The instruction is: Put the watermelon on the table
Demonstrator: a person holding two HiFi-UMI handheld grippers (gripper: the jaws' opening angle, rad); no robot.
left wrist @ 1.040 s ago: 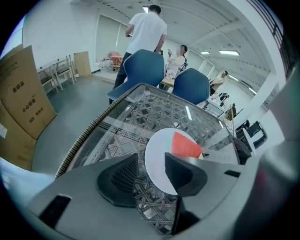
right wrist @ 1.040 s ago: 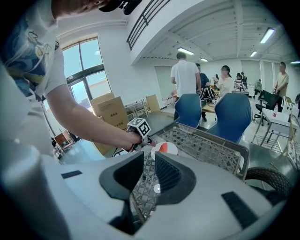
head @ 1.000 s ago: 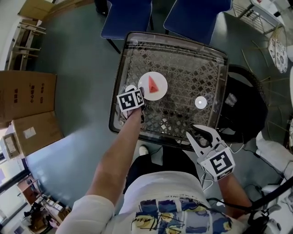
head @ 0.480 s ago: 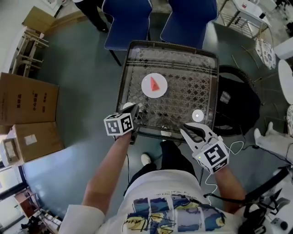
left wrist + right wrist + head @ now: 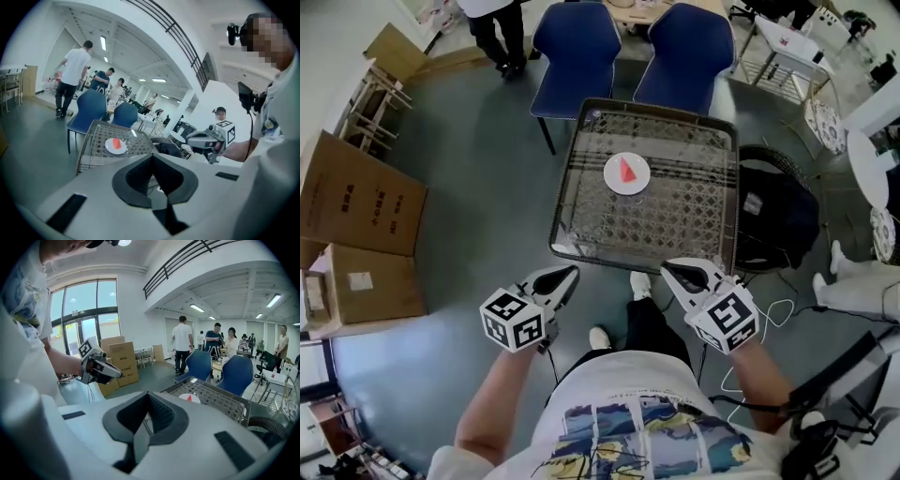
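Note:
A red watermelon wedge [image 5: 626, 170] lies on a white plate [image 5: 611, 182] in the far middle of the wire-mesh table [image 5: 675, 220]. Both grippers hang in the air short of the table's near edge, in front of my body. My left gripper [image 5: 570, 274] is shut and empty, its jaws [image 5: 153, 155] meeting with nothing between them. My right gripper [image 5: 672, 269] is shut and empty as well [image 5: 147, 392]. From the left gripper view the wedge [image 5: 117, 144] sits far ahead on the plate [image 5: 110, 148]. The right gripper view shows it small and distant [image 5: 189, 397].
Two blue chairs [image 5: 574, 47] [image 5: 686, 52] stand at the table's far side. A black bag [image 5: 773, 220] rests right of the table, and cardboard boxes [image 5: 356, 211] stand at the left. People stand beyond the chairs [image 5: 182, 345].
My left gripper has drawn back from the plate, off the table, toward my body and upward, leaving the wedge on the plate. The right gripper has also pulled back a little.

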